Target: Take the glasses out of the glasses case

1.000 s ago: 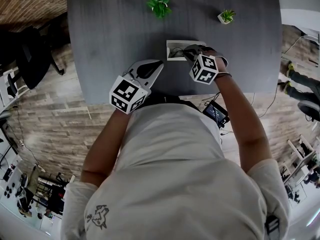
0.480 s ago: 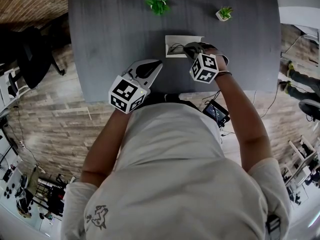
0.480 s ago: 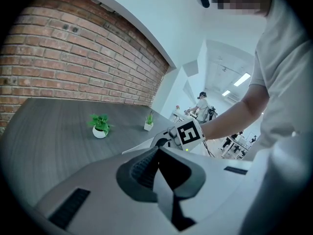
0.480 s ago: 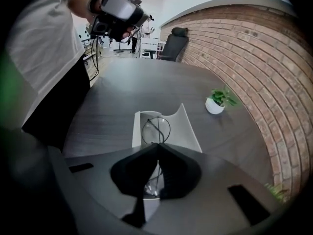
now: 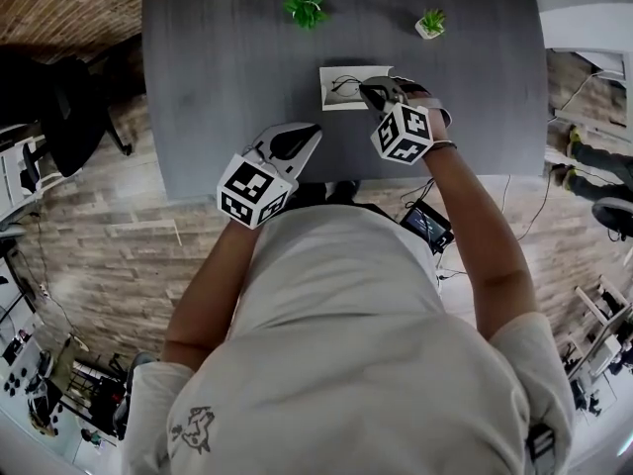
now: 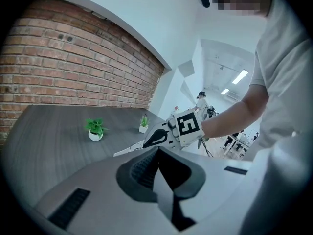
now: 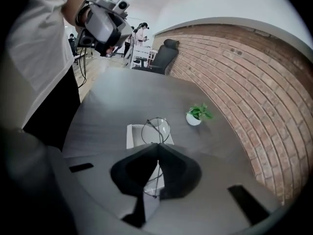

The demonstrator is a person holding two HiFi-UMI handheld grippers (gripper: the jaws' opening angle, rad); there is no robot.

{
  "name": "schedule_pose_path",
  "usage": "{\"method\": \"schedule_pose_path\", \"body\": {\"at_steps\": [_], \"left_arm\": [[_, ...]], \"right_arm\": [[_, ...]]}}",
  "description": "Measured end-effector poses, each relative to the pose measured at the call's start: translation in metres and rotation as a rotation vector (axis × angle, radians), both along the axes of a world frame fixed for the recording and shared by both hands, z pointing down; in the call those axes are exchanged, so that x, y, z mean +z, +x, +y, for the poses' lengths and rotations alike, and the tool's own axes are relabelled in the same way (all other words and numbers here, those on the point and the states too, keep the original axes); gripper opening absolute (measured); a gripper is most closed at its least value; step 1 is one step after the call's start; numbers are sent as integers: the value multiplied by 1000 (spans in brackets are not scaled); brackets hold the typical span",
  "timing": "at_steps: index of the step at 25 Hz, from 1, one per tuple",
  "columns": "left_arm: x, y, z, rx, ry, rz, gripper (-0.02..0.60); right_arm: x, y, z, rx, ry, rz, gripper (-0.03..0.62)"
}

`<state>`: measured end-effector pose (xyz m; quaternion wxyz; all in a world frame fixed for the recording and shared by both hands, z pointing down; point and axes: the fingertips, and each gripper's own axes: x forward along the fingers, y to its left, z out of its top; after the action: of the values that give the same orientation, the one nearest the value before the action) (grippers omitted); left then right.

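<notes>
Centre-left, the left gripper hangs empty with its jaws pressed together, while at upper centre the right gripper, pinching the wire glasses just above the white case, should lift gently and straight.

Case on the table, plants behind it, a gripper on each side

The case lies on the table. One plant stands behind it to the left and another plant behind it to the right. The glasses sit in the right gripper, over the case. The left gripper is nearer and to the left. A chair stands left of the table.
</notes>
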<state>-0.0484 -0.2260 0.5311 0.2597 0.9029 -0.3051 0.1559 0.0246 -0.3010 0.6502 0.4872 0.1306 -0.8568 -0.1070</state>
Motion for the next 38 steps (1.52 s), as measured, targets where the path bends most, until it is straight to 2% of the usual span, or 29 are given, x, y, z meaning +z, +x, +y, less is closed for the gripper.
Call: {"method": "schedule_pose_path", "body": {"at_steps": [7, 14, 27, 38], "left_arm": [[-12, 8, 17, -16, 41, -8, 11], [-29, 28, 42, -29, 92, -5, 11], [-53, 56, 87, -55, 157, -13, 11], [-72, 54, 116, -53, 190, -79, 11]], "right_arm": [[-36, 9, 15, 28, 43, -57, 14], [-63, 40, 46, 110, 3, -132, 14], [-139, 85, 95, 328, -25, -402, 14], [-157, 116, 138, 376, -35, -509, 14]]}}
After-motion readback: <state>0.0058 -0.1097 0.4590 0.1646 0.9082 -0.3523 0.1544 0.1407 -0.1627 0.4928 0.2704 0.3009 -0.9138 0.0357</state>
